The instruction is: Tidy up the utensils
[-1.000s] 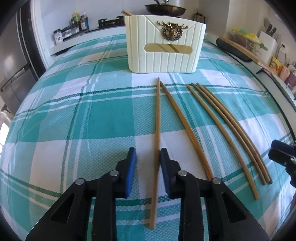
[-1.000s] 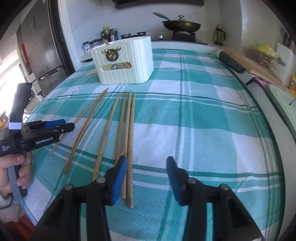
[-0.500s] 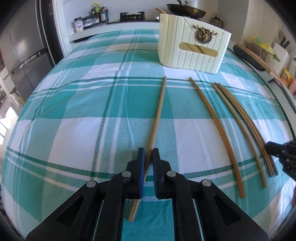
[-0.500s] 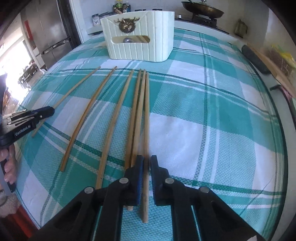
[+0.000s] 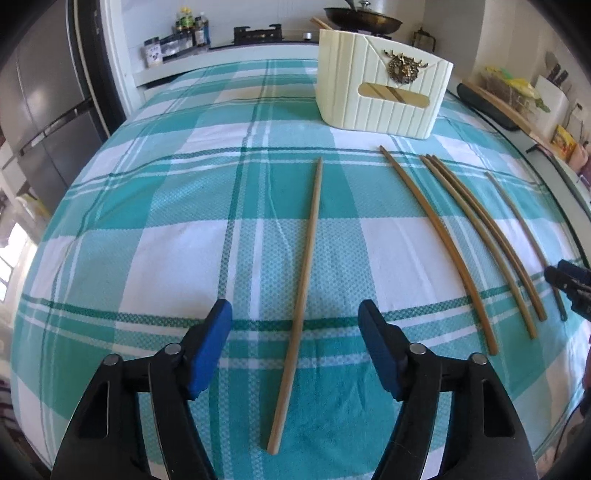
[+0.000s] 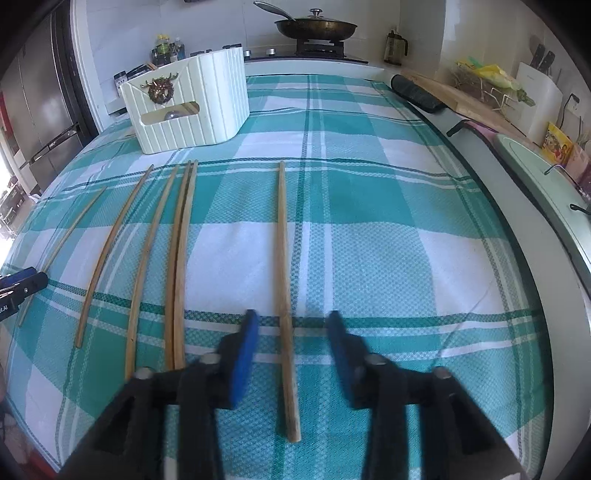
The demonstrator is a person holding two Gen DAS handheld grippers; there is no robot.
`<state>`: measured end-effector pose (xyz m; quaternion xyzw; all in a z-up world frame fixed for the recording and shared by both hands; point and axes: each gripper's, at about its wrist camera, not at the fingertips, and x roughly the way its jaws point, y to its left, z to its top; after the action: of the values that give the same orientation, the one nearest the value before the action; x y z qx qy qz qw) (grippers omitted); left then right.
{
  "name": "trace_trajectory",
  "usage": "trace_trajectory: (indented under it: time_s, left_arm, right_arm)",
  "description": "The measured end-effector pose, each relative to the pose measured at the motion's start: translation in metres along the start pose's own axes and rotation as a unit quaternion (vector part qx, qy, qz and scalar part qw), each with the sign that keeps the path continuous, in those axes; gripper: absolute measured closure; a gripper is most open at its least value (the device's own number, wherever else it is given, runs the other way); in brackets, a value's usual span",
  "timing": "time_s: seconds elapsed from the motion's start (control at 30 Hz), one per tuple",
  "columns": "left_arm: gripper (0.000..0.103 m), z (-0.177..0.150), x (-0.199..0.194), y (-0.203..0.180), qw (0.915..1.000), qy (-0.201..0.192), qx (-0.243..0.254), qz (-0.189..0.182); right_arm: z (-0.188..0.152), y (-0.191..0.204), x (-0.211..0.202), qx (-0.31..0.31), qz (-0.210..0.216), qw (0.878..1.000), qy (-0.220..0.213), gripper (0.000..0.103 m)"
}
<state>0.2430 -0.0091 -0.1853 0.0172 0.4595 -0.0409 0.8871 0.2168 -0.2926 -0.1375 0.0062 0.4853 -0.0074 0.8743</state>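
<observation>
Your left gripper (image 5: pixel 293 325) stood with jaws apart, just opened, over the leftmost chopstick (image 5: pixel 304 273), which ran straight ahead between them toward the cream holder (image 5: pixel 380 99) (untouched by either pad). Half a second before, those jaws were pinched on it. Your right gripper (image 6: pixel 291 328) had likewise just opened around the rightmost chopstick (image 6: pixel 284 266), now shifted clear of the bundle (image 6: pixel 181 258).

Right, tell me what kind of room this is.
Most likely a home kitchen: a lidded frying pan sits on a gas stove, with a tall fridge and a knife block nearby.
</observation>
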Motion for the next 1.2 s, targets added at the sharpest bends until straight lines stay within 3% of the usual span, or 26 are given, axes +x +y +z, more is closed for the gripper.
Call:
trace_trajectory:
  time_s: [0.1, 0.27, 0.37, 0.53, 0.93, 1.07, 1.2]
  left_arm:
    - [0.029, 0.009, 0.014, -0.003, 0.9997, 0.017, 0.018, 0.009]
    - [0.015, 0.015, 0.025, 0.002, 0.9997, 0.017, 0.009, 0.012]
    - [0.010, 0.013, 0.026, 0.005, 0.9998, 0.013, 0.007, 0.012]
    - [0.006, 0.009, 0.027, 0.007, 0.9999, 0.002, 0.004, 0.014]
    - [0.006, 0.008, 0.026, 0.007, 0.9999, -0.001, 0.006, 0.011]
    - [0.010, 0.010, 0.020, 0.005, 0.9990, 0.027, 0.033, -0.009]
    - [0.010, 0.018, 0.010, 0.010, 0.9961, 0.041, 0.063, -0.047]
  right_arm:
    - [0.003, -0.002, 0.006, -0.005, -0.002, 1.000, 0.000, 0.043]
    - [0.010, -0.002, 0.015, -0.017, -0.001, 1.000, -0.004, 0.040]
    - [0.009, -0.004, 0.018, -0.015, 0.000, 1.000, -0.017, 0.035]
    - [0.008, -0.004, 0.017, -0.013, 0.001, 1.000, -0.024, 0.034]
    - [0.008, -0.005, 0.018, -0.013, 0.001, 1.000, -0.024, 0.034]
    - [0.010, -0.005, 0.018, -0.021, 0.011, 1.000, -0.016, 0.033]
    - [0.019, -0.011, 0.017, -0.033, 0.041, 0.998, 0.032, 0.033]
